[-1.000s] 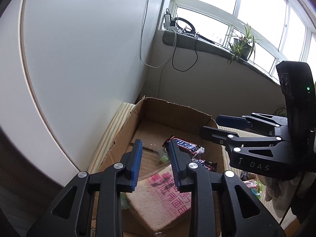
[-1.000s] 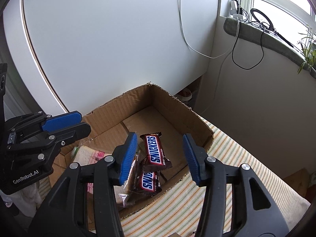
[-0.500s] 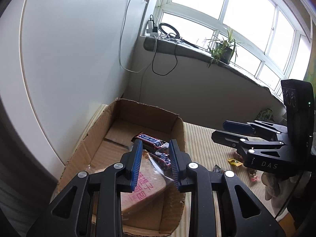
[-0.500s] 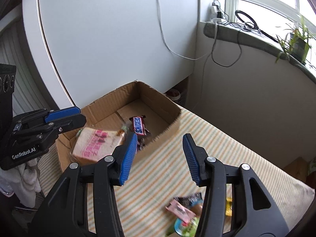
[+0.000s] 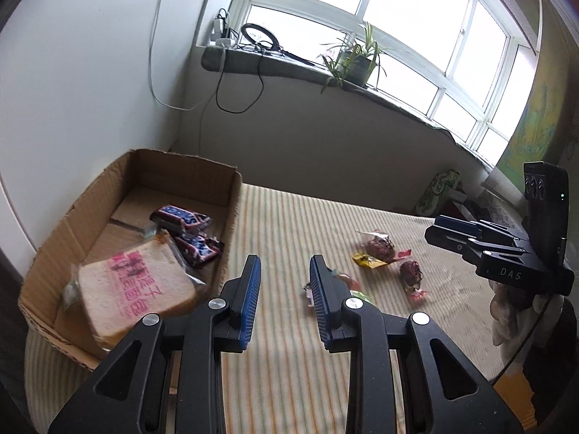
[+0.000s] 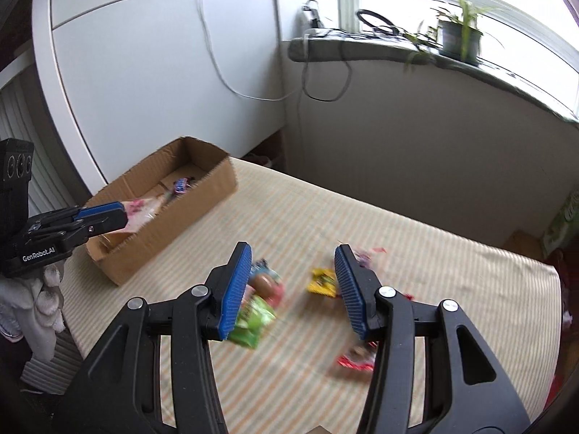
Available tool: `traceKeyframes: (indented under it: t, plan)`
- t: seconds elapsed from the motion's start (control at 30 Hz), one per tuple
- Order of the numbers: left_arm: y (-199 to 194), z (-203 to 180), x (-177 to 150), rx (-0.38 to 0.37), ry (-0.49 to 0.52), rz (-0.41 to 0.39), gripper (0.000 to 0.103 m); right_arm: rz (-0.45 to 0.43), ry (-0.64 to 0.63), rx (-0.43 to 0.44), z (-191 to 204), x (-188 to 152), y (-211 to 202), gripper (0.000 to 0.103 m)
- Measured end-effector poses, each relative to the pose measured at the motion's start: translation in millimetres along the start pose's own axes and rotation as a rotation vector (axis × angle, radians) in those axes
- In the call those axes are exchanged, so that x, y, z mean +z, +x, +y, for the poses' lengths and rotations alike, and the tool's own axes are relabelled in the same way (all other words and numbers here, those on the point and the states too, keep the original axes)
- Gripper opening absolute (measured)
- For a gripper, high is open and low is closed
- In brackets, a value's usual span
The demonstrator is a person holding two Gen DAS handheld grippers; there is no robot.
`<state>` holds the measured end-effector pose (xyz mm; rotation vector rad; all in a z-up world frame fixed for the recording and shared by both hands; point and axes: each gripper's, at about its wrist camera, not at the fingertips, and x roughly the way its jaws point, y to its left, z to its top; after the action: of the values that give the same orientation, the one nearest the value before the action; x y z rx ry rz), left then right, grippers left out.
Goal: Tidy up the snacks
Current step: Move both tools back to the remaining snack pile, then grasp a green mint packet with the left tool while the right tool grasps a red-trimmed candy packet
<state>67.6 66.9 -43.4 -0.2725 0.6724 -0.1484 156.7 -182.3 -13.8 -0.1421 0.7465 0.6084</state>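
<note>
My left claw (image 5: 284, 294) hangs tilted downward over the striped tabletop (image 5: 289, 379), its blue pads parted by a narrow gap with nothing between them. Its body, seen from the right wrist camera, carries the white lettering "GenRobot.AI". To its left sits the open cardboard box (image 5: 231, 213), holding two dark Snickers bars (image 5: 181, 217) and, nearer the claw, a wrapped slice of bread (image 5: 134, 293) printed with pink characters too blurred for me to read.

My right claw (image 6: 289, 285) also points down at the tabletop, pads standing wider apart and gripping nothing. From the left wrist view its side reads "DAS". Just beyond its left pad lie a green packet (image 6: 253, 320) and a pink-wrapped sweet (image 6: 266, 284); between the pads, further ahead, is a yellow packet (image 6: 322, 282); by the right pad lies a red wrapper (image 6: 356, 360), blurred. No writing on these loose snacks can be made out. The box stands well off to the left of this claw.

A gloved hand (image 6: 36, 296) shows beneath the left claw's body.
</note>
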Motion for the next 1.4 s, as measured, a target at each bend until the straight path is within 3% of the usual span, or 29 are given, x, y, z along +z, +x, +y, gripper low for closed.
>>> traceKeyframes:
  t: [0.27, 0.4, 0.53, 0.6, 0.63, 0.9, 1.03, 1.4]
  plan:
    - [25.1, -33.9, -24.5, -0.067, 0.042, 0.1, 0.026, 0.063, 0.056, -0.07, -46.5, -43.8, -3.1, 0.05]
    - [41.4, -46.7, -38.8, -0.107, 0.062, 0.172, 0.026, 0.102, 0.091, -0.084, -60.0, -60.2, 8.6, 0.063]
    - [52.4, -56.7, -48.3, -0.12, 0.114, 0.221, 0.027, 0.124, 0.135, -0.086, -72.8, -70.9, 19.1, 0.066]
    - [59.3, -61.8, -49.9, -0.111, 0.153, 0.242, 0.039, 0.128, 0.152, -0.083, -77.7, -74.5, 22.4, 0.067]
    - [61.9, -63.2, -50.5, -0.111, 0.165, 0.247, 0.041, 0.13, 0.161, -0.077, -79.8, -75.0, 24.1, 0.067]
    - [87.2, -67.0, -48.7, -0.138, 0.241, 0.331, 0.041, 0.126, 0.186, -0.06, -87.8, -78.5, 30.7, 0.067]
    - [94.7, -76.0, -54.2, -0.134, 0.318, 0.354, 0.041, 0.126, 0.185, -0.062, -90.0, -79.5, 32.4, 0.067]
    - [92.1, -99.7, -63.4, -0.128, 0.412, 0.339, 0.041, 0.135, 0.186, -0.041, -90.2, -77.4, 40.9, 0.067]
